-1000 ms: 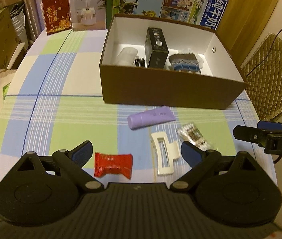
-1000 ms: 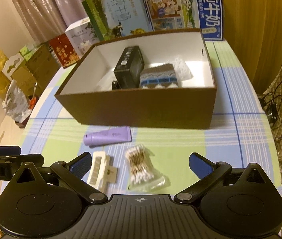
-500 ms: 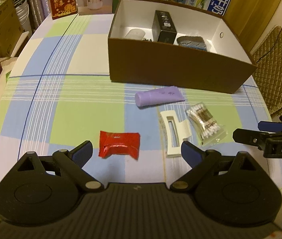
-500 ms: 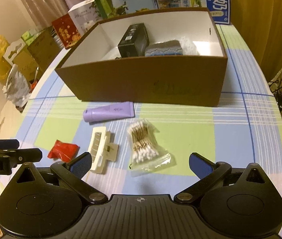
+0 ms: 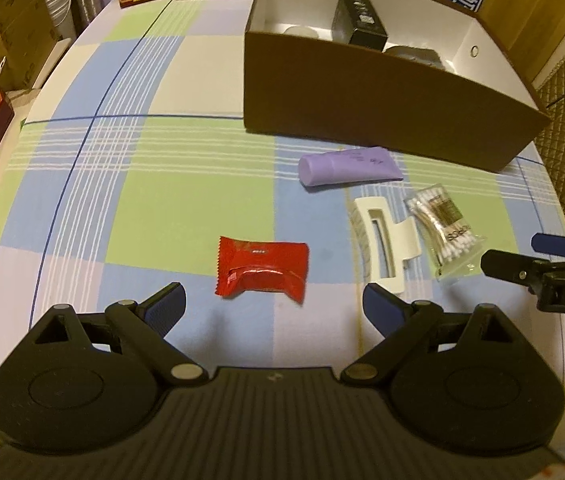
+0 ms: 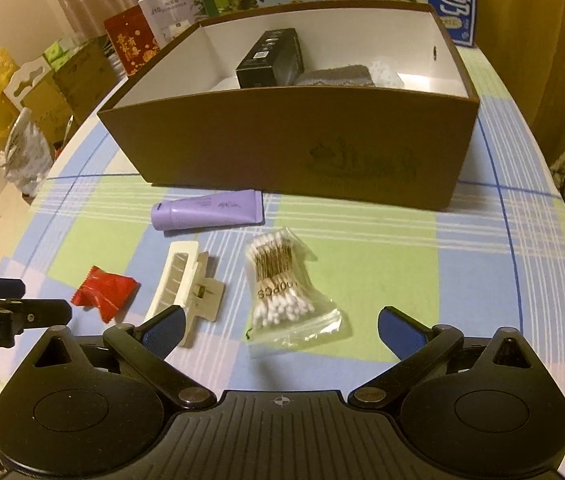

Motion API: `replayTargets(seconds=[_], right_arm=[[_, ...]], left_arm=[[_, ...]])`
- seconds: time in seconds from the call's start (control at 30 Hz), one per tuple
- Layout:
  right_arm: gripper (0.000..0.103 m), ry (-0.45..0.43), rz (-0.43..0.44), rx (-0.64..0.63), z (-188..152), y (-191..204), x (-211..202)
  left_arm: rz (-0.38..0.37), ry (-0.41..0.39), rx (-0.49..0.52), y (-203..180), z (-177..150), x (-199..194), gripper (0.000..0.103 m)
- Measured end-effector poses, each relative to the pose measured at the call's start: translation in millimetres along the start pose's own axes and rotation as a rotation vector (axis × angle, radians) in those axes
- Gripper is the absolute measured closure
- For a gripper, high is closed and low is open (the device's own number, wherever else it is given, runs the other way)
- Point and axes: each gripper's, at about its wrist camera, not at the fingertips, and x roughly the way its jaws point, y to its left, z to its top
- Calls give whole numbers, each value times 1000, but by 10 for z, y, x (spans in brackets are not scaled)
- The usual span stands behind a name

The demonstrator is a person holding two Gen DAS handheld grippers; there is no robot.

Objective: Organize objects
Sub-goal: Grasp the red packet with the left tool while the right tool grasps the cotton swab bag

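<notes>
Both sets of fingers spread wide, empty: left gripper [image 5: 273, 306] before red packet [image 5: 261, 270], right gripper [image 6: 280, 326] over cotton swab bag [image 6: 282, 286], both near brown box [image 6: 294, 140].

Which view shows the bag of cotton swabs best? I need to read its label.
The right wrist view: the bag of cotton swabs lies near the centre, just ahead of the open right tool, its print facing the camera. In the left wrist view the bag sits smaller, off to the right, and angled.
</notes>
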Motion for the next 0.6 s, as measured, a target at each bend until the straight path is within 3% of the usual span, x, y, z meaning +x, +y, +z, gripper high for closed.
replayTargets(seconds=[0.6], right_arm=[[34,8,8,-136,80,94,489]], left_arm=[[5,29,-15,103,61,273,10]])
